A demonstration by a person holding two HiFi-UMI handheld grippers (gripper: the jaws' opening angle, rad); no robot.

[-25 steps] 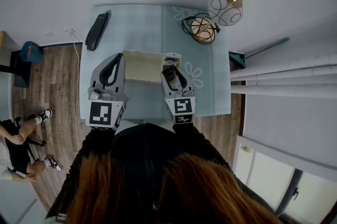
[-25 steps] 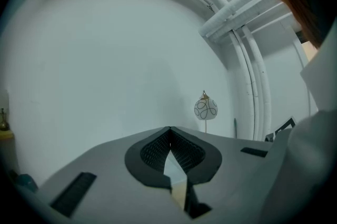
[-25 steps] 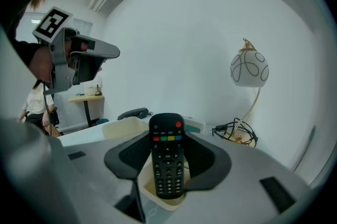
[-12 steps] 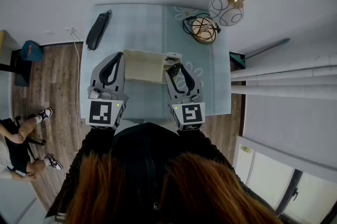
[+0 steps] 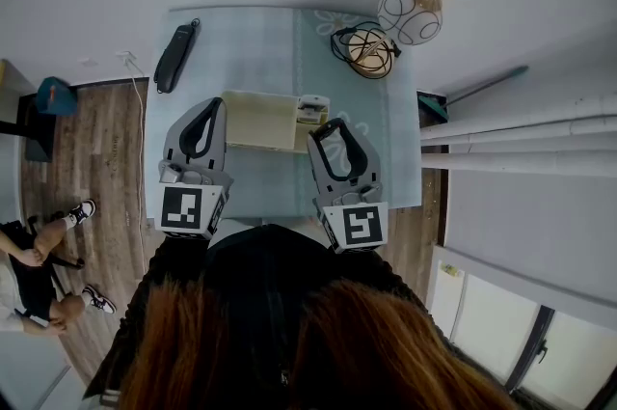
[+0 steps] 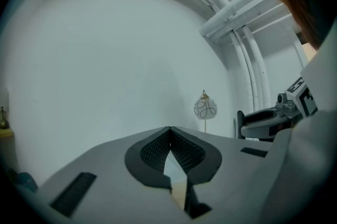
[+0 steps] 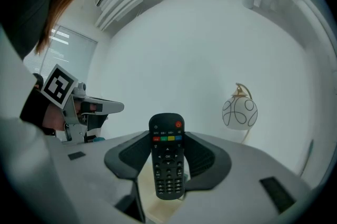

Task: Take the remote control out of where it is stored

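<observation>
While the right gripper (image 7: 167, 136) squeezes the black remote control (image 7: 167, 159) between its two jaws, the remote stands up straight with its buttons showing. Its bottom end hangs over the pale box (image 5: 258, 121) on the blue table (image 5: 260, 41). The left gripper (image 6: 169, 130) has its jaws together, right beside the box. A round lamp (image 5: 413, 13) stands at the far corner.

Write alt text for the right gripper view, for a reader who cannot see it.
The right gripper holds a black remote control upright between its jaws, buttons facing the camera. Behind stand a white wall and a round lamp on the right; the left gripper shows on the left.
</observation>
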